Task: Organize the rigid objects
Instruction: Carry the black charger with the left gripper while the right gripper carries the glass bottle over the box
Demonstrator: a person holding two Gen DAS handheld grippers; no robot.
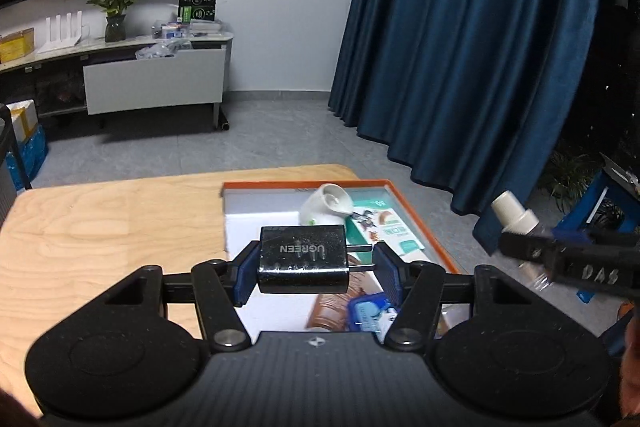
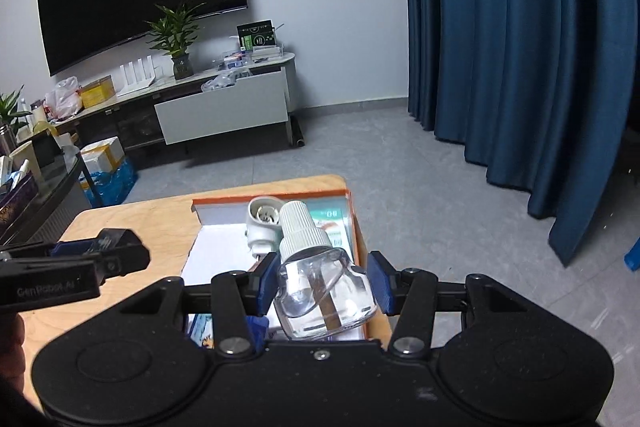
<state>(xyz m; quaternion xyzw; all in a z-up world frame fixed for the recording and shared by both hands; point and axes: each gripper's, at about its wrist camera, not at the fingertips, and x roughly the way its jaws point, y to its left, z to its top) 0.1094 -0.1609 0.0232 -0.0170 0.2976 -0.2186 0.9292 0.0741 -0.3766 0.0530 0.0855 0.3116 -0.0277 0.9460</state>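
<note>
Fingers [image 1: 243, 277] round blk UGREEN charger [image 1: 302, 257]

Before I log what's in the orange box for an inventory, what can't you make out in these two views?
- Left wrist view: the near end of the orange box is hidden behind the charger and the left hand-held gripper; the brown item and blue packet are only partly seen.
- Right wrist view: the box floor is hidden by the clear bottle in the right hand-held gripper.
- Leaflet print: too small to read.
</note>
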